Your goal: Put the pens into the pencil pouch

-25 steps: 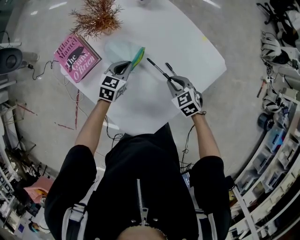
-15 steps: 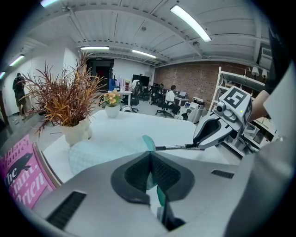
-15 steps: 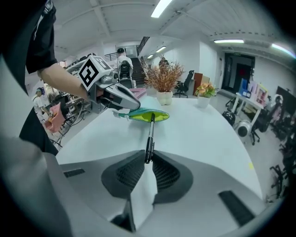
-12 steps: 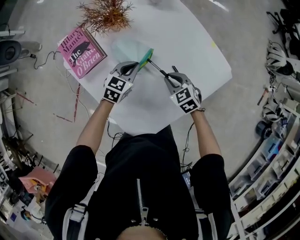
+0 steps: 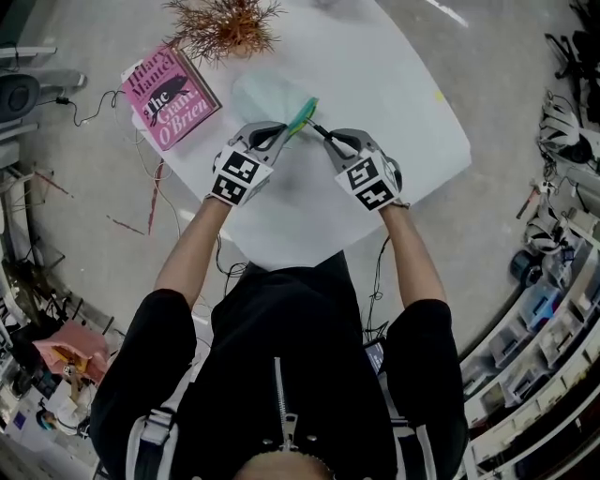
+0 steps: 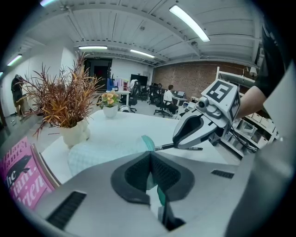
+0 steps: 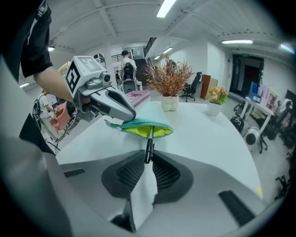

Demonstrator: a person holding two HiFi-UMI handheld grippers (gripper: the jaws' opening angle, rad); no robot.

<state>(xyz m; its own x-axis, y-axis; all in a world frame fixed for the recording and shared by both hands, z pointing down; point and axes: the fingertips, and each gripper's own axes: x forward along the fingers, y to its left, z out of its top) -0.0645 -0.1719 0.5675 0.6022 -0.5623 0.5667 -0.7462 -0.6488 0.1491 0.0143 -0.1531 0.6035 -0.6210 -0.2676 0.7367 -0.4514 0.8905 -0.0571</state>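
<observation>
A pale mesh pencil pouch (image 5: 267, 94) with a teal zip edge and a yellow-green lining lies on the white table (image 5: 403, 103). My left gripper (image 5: 281, 134) is shut on the near end of its rim (image 6: 148, 142) and holds the mouth (image 7: 143, 128) up and agape. My right gripper (image 5: 330, 139) is shut on a black pen (image 7: 148, 150). The pen points away from it, with the tip at or just inside the pouch's mouth. A second pen (image 6: 196, 148) lies on the table behind the right gripper (image 6: 178, 144).
A pink book (image 5: 169, 94) lies at the table's left corner. A dried plant in a white vase (image 5: 225, 23) stands just beyond the pouch, and a small flower pot (image 7: 215, 99) stands farther back. The table's edge runs close below both grippers.
My right gripper has carried the pen leftward to the pouch, and its tip now meets the open mouth. The left gripper has kept its hold in place.
</observation>
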